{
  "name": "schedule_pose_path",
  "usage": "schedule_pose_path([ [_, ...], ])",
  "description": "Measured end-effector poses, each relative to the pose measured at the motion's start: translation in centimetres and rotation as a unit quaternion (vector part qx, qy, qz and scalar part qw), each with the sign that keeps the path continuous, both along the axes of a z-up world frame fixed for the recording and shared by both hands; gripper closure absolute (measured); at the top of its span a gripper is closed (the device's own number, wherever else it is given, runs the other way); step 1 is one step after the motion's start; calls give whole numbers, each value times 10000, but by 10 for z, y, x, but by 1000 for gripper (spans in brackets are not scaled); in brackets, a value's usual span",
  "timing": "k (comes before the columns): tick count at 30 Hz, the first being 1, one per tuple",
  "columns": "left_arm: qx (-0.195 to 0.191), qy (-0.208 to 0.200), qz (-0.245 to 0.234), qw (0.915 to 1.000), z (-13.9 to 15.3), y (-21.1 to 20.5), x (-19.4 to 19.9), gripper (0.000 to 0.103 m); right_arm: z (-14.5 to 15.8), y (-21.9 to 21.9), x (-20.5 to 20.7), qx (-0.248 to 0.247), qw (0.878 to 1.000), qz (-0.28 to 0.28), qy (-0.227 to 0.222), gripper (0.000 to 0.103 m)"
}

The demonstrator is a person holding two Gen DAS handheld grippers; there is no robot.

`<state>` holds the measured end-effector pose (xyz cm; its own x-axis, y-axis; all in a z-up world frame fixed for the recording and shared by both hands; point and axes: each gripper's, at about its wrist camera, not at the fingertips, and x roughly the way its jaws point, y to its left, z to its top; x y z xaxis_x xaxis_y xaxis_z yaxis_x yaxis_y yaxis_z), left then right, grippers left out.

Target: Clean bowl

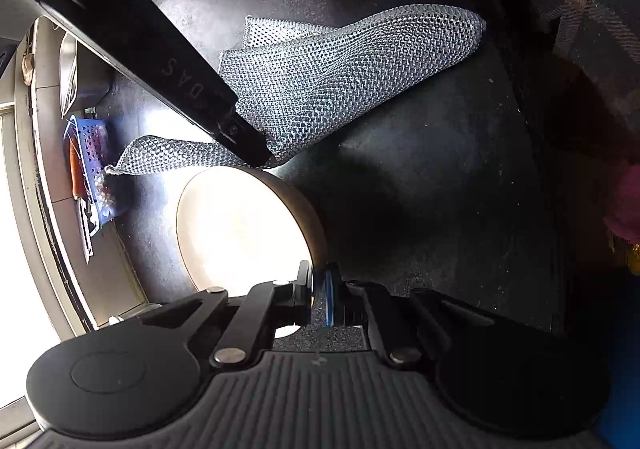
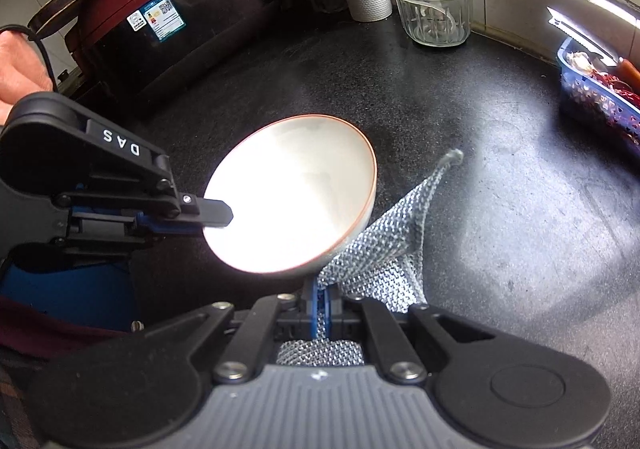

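Right wrist view: your right gripper (image 2: pixel 322 303) had its jaws clamped on the mesh cloth (image 2: pixel 384 249), ready to wipe. Beyond it, your left gripper (image 2: pixel 218 215) pinched the bowl (image 2: pixel 292 201) rim, tilting it above the counter (image 2: pixel 500 209) toward the cloth.

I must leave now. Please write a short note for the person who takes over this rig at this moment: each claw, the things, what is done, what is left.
Left claw: shut on the rim of the white bowl, holding it tilted above the black counter.
Right claw: shut on the grey mesh cloth; the rest of the cloth trails on the counter beside and below the bowl.
Done: both things are gripped.
Left: the cloth is not inside the bowl yet; wipe the inside, then set both down. The bowl's inside is glared out, so I cannot tell if it is dirty.
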<state>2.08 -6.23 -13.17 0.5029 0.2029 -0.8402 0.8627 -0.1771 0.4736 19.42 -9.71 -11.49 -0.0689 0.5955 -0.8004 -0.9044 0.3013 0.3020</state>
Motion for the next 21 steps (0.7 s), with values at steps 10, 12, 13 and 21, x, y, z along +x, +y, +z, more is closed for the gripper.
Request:
schedule_pose_path([
  [10, 39, 76, 32, 10000, 0, 2, 2, 98, 3, 0, -2, -8, 10000, 11, -16, 100],
  [12, 31, 63, 87, 9999, 0, 4, 0, 97, 3, 0, -3, -8, 10000, 17, -28, 100],
  [13, 32, 53, 114, 9999, 0, 5, -1, 97, 3, 0, -3, -3, 10000, 15, -30, 100],
  [21, 14, -38, 182, 9998, -1, 12, -3, 94, 6, -2, -5, 42, 10000, -2, -28, 100],
])
